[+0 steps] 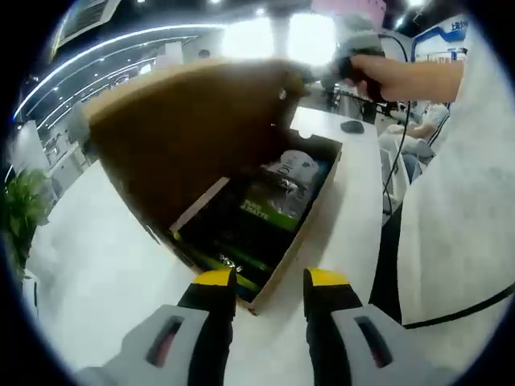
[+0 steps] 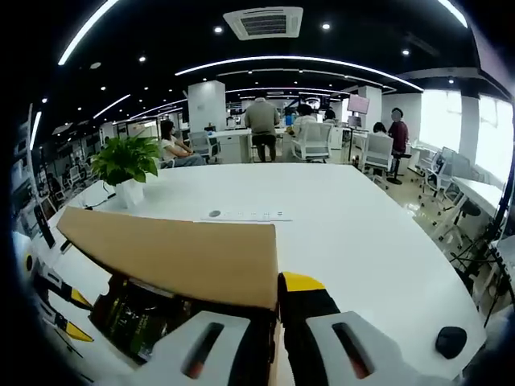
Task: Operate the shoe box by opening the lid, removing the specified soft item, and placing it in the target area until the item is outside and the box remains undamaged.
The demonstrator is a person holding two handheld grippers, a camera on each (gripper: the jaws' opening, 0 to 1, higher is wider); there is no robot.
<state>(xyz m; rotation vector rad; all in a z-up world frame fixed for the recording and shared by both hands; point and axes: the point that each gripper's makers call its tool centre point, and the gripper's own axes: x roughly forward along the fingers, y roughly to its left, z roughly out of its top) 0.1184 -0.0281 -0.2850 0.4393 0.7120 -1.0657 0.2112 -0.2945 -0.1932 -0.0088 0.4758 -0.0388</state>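
Two grippers work the shoe box [image 1: 265, 217] on the white table [image 2: 338, 217]. Right gripper [image 2: 278, 310] pinches the raised brown lid [image 2: 181, 257] at its edge; left gripper [image 1: 269, 281] hangs agape just before the box's near corner. Inside, dark-green packaging and a grey bundle [image 1: 291, 167] blur together.

Open-plan office, dark ceiling with curved LED strips [image 2: 298, 62] and a square AC vent [image 2: 264, 22], my big white counter [image 2: 362, 233], potted plant [image 2: 126, 160] at its far left, desks and white chairs [image 2: 314, 141] behind, bright windows [image 2: 441, 119] right, people seated and standing far back.
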